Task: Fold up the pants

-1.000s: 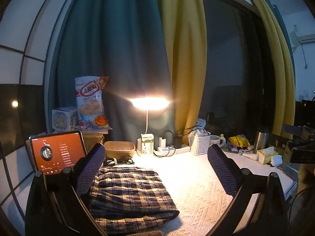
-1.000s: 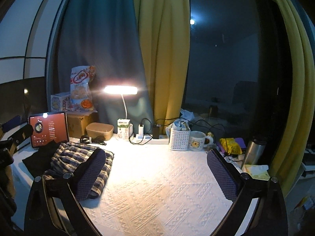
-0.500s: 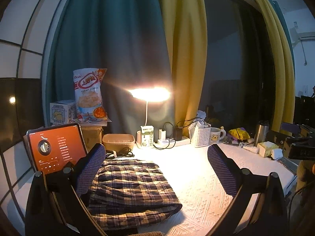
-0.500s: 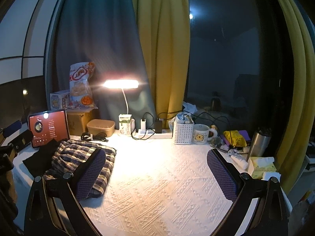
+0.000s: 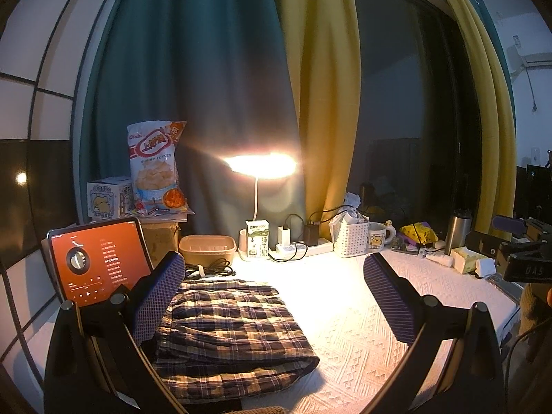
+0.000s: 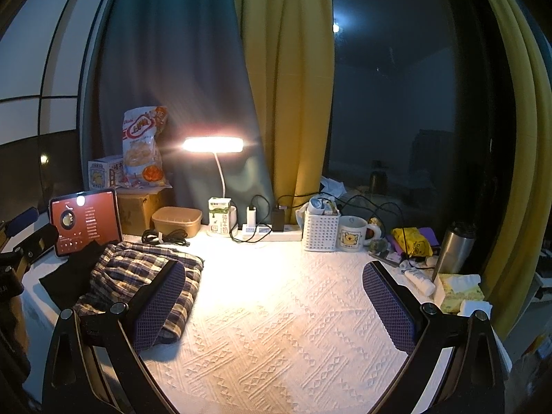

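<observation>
Left gripper spread wide, empty, raised above the cloth. Right gripper likewise released. Pants lie folded, compact, at the near-left by the tablet; folding looks finished, hence both clear.

1. Plaid pants in dark navy, tan and cream checks lie folded into a compact, roughly rectangular bundle of several stacked layers.
2. The bundle rests flat on a white textured surface, at its left side, near the front edge.
3. A thick rounded fold edge faces the near right; the layers above it sit slightly stepped back.
4. From the right wrist view, the pants appear as a soft, slightly rumpled pile, with the gathered waistband toward the left.
</observation>
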Demonstrator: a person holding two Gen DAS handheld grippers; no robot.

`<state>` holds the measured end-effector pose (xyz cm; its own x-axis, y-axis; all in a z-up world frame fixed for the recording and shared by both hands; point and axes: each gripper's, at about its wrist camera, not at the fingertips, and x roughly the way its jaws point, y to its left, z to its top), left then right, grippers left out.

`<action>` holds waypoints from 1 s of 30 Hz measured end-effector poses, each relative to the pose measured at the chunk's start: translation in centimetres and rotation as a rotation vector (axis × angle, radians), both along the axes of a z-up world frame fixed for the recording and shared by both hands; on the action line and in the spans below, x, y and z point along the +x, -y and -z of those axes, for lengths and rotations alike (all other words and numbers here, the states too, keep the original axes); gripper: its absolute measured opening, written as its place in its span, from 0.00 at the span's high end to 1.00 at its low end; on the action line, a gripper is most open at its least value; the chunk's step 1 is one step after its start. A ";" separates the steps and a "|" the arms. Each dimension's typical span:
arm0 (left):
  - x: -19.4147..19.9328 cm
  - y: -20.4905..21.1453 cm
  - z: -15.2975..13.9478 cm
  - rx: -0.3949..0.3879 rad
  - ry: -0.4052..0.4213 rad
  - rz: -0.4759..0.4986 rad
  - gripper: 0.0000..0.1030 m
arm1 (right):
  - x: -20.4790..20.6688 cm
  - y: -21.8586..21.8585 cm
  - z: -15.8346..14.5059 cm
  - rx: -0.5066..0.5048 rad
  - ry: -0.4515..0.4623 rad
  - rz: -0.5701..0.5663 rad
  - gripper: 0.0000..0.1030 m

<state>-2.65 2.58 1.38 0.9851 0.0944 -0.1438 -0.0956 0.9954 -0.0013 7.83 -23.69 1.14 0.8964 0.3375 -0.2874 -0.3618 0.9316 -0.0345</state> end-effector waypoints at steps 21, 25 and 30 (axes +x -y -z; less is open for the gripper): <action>0.1 -0.1 -0.1 0.002 0.001 0.007 0.01 | 0.0 0.3 0.1 0.005 -0.004 0.009 0.00; 0.1 0.0 -0.1 0.003 0.002 0.006 0.01 | -0.1 0.3 0.1 0.006 -0.004 0.011 0.00; 0.0 -0.1 -0.1 0.004 0.003 0.006 0.01 | 0.0 0.3 0.1 0.006 -0.004 0.010 0.00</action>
